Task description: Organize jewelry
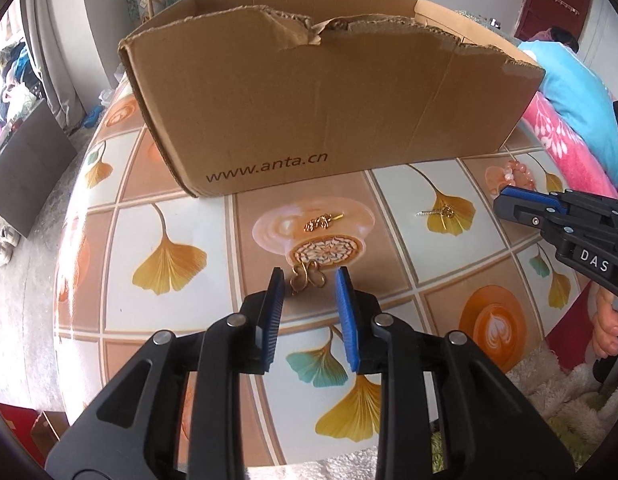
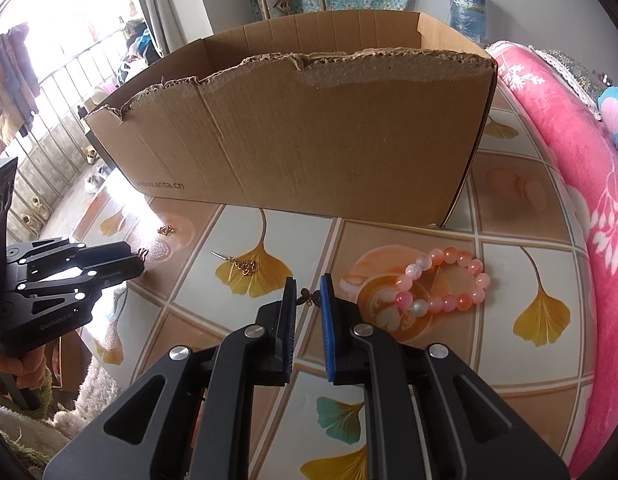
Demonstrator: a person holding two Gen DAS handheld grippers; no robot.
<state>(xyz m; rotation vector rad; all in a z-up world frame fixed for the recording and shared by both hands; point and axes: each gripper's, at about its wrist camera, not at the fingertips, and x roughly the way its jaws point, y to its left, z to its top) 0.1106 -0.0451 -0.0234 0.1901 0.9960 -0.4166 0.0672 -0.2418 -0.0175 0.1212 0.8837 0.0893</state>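
A cardboard box [image 1: 333,96] stands on the surface [image 1: 181,216] with its top open and its near wall torn along the edge. The inside walls look bare; the floor of the box is hidden, so I cannot tell if something lies in it.

All the jewelry is outside the box. The left gripper [image 1: 309,282] has its fingers apart, and a gold clasp [image 1: 307,278] lies on the surface between the tips, not pressed. At 12 o'clock from it lies a gold chain [image 1: 321,223], and at 2 o'clock a pin charm [image 1: 439,212].

The right gripper [image 2: 309,290] has its fingers nearly together, with a narrow gap; a small butterfly charm [image 2: 310,297] is in this gap, and I cannot tell if the pads touch it. A pink bead bracelet [image 2: 445,282] lies at 3 o'clock from these fingers.
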